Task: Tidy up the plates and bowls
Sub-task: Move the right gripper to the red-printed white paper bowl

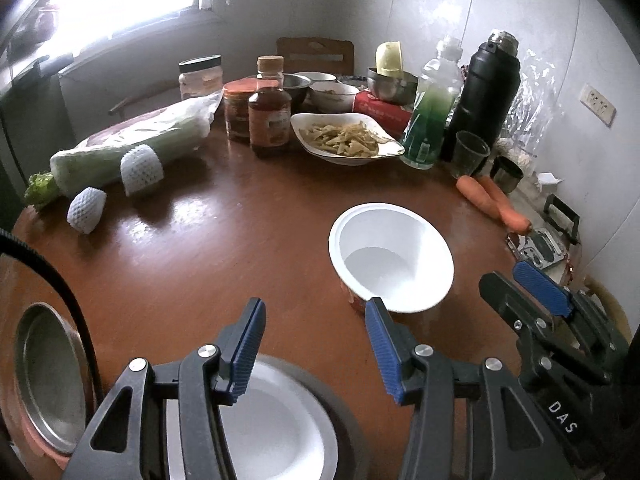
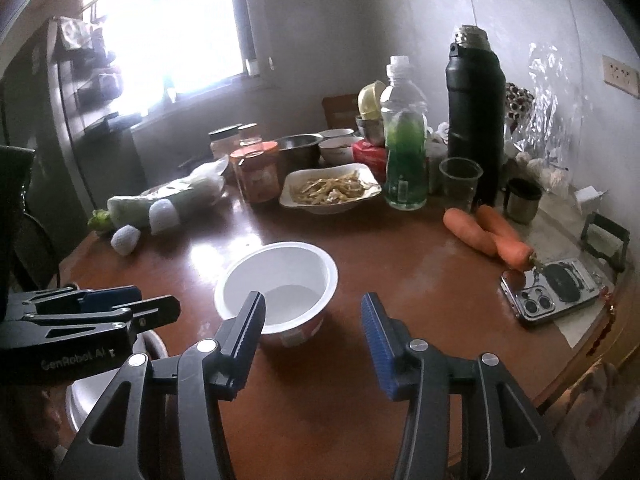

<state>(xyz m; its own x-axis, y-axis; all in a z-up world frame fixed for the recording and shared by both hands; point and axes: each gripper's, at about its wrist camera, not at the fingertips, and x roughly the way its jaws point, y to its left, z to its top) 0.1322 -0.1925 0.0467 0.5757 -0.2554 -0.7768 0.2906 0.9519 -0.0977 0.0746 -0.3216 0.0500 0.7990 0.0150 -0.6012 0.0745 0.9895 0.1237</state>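
Observation:
An empty white paper bowl [image 1: 392, 256] [image 2: 280, 276] stands on the round brown table [image 1: 220, 248]. My left gripper [image 1: 315, 306] is open with nothing between its fingers and hovers over a white dish with a grey rim [image 1: 272, 420] near the table's edge. To its left lies a metal plate [image 1: 48, 376] [image 2: 88, 396]. My right gripper [image 2: 313, 302] is open just short of the white bowl, its left finger in front of the bowl's rim. Each gripper shows in the other's view: the right gripper [image 1: 502, 274] beside the bowl, the left gripper [image 2: 158, 299] above the metal plate.
At the back stand a square dish of food strips [image 1: 344, 140], jars [image 1: 270, 120], a green-liquid bottle [image 1: 430, 120], a black flask [image 1: 484, 96], a plastic cup [image 1: 470, 156] and stacked bowls. Two carrots [image 2: 488, 232] and a phone [image 2: 556, 292] lie right, a wrapped cabbage [image 1: 120, 152] left.

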